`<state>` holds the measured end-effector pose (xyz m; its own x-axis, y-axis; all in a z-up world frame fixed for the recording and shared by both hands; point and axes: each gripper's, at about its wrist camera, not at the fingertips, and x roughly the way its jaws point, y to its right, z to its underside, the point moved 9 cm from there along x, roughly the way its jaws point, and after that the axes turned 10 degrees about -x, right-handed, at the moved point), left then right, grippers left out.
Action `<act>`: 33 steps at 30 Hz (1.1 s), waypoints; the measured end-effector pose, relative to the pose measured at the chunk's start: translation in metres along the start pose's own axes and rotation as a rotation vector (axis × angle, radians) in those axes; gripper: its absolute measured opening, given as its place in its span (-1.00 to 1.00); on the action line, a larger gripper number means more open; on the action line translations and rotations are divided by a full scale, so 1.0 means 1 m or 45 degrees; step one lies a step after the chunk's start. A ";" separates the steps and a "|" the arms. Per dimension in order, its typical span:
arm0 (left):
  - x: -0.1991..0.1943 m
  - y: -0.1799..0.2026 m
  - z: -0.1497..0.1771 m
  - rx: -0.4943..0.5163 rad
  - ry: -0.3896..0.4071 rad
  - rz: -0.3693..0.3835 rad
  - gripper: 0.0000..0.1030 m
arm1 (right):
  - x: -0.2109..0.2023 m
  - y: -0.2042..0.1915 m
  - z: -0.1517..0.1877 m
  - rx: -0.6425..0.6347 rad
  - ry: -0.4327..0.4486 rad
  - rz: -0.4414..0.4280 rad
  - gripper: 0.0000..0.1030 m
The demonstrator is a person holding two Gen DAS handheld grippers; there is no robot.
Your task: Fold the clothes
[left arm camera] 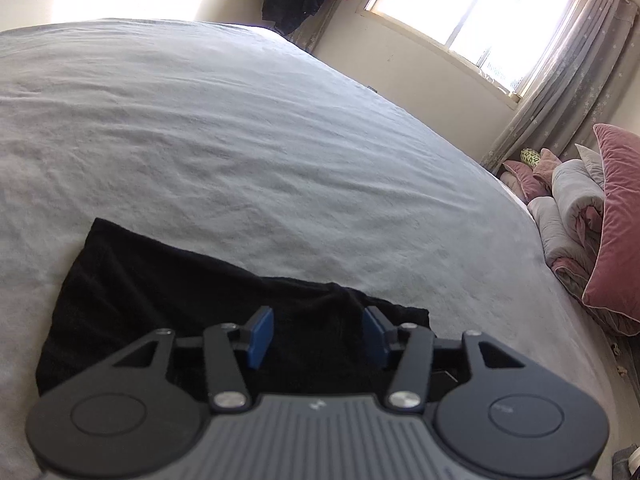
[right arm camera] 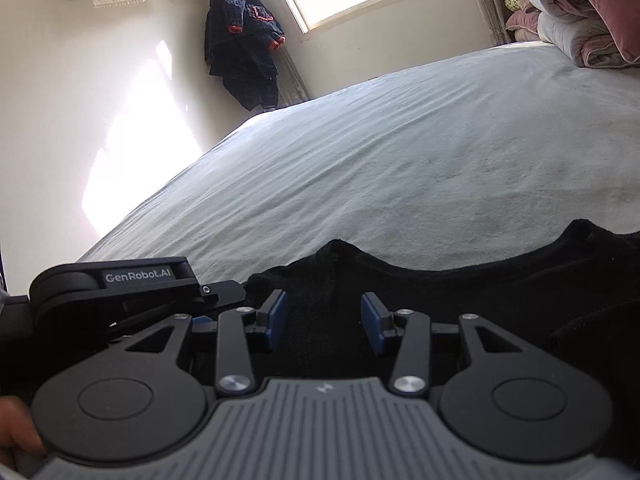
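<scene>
Both grippers gaping over black garment point(left arm camera: 168, 292) on bed point(left arm camera: 280, 140).
Left gripper point(left arm camera: 318, 334) and right gripper point(right arm camera: 324, 322) hold nothing; closing short risks pinching the sheet or one layer only.

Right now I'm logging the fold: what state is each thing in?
Black garment: lying rumpled on the bed, not neatly folded.
Left gripper: open, fingers apart over the garment.
Right gripper: open, nothing pinched.
Bed sheet: spread flat, lightly wrinkled.
Quilt: rolled up by the pillow.
</scene>
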<state>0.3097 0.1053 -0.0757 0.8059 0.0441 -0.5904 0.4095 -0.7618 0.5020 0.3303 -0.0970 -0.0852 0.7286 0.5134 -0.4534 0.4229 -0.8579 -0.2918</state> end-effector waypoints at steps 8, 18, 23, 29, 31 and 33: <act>-0.024 -0.063 -0.049 0.197 0.097 -0.193 0.24 | 0.001 -0.006 0.001 0.012 -0.018 -0.045 -0.11; 0.004 -0.109 -0.045 0.236 0.023 -0.120 0.13 | 0.009 -0.015 0.008 -0.031 -0.054 -0.052 -0.09; 0.006 -0.098 -0.040 0.263 -0.017 0.017 -0.86 | 0.012 -0.025 0.011 -0.046 -0.065 -0.079 -0.09; -0.002 -0.077 -0.042 0.147 -0.065 0.149 -0.91 | 0.012 -0.036 0.013 -0.040 -0.066 -0.149 -0.08; -0.008 -0.060 -0.043 0.145 -0.068 0.202 -0.91 | 0.011 -0.036 0.012 -0.001 -0.065 -0.187 -0.08; -0.011 -0.040 -0.041 0.131 -0.098 0.264 -0.91 | 0.009 -0.034 0.010 0.042 -0.058 -0.222 -0.08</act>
<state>0.3024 0.1622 -0.0634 0.8315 -0.1667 -0.5299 0.1895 -0.8116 0.5527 0.3171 -0.0629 -0.0878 0.6206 0.6552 -0.4307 0.5222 -0.7552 -0.3963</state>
